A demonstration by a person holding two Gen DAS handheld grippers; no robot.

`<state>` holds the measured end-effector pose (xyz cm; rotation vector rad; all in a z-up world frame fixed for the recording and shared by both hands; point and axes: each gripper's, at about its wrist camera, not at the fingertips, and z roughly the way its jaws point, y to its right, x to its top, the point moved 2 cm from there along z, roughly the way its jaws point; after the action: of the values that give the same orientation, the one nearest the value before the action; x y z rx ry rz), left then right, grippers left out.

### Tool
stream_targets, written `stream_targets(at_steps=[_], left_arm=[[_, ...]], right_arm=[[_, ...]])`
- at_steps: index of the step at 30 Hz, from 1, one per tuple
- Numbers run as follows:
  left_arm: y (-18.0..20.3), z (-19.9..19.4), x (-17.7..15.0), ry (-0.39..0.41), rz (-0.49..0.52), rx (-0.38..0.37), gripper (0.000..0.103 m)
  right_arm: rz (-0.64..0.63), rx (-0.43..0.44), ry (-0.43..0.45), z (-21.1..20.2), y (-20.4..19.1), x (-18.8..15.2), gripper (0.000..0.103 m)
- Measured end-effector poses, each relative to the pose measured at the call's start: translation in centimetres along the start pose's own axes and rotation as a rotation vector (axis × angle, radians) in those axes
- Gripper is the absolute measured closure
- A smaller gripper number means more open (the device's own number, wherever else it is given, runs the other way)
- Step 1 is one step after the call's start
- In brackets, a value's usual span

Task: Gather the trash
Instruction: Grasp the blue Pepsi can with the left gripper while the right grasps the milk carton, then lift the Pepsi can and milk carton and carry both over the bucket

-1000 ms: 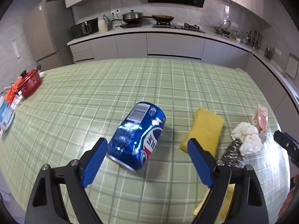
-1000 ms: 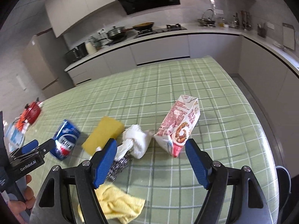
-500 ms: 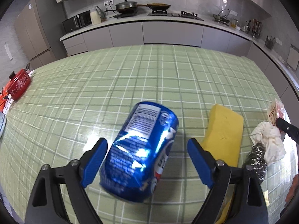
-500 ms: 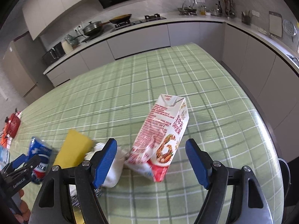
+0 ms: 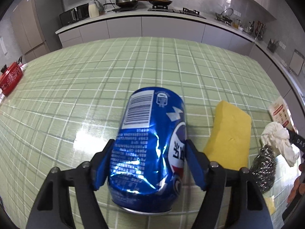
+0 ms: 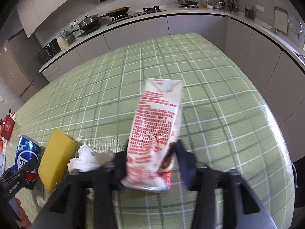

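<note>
My left gripper is shut on a dented blue soda can that lies on the green checked tablecloth. The can also shows in the right wrist view, with the left gripper on it. My right gripper is shut on a white and red carton; its blue pads press both sides of the carton's lower part. The carton's edge shows in the left wrist view. A crumpled white tissue lies left of the carton, and shows in the left wrist view.
A yellow sponge lies between can and tissue. A steel wool ball sits below the tissue. A red pot stands at the table's left edge. Kitchen counters run behind the table.
Both grippers moved forward and closed: the left onto the blue can, the right onto the carton. Both were open a second ago.
</note>
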<state>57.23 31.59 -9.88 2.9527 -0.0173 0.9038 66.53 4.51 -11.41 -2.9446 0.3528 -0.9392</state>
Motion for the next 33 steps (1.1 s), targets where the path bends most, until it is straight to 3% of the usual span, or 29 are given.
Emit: stream_targets(at_steps=[7, 13, 26, 33], left_arm=[[-1.1, -2.6, -0.4, 0.069, -0.046, -0.026, 0.033], [0.5, -5.8, -0.4, 0.125, -0.022, -0.084, 0.033], [10.5, -10.0, -2.1, 0.166, 0.101, -0.251, 0.033], [19.4, -12.0, -5.5, 0.178, 0.143, -0.273, 0.033]], right_arm=[[-0.010, 0.012, 0.048, -2.0, 0.5, -0.2, 0.073], [0.006, 0.037, 0.100, -5.0, 1.4, -0.5, 0.074], [0.038, 0.041, 0.188, -12.7, 5.9, -3.3, 0.074], [0.067, 0.056, 0.208, -15.7, 13.4, -5.4, 0.074]])
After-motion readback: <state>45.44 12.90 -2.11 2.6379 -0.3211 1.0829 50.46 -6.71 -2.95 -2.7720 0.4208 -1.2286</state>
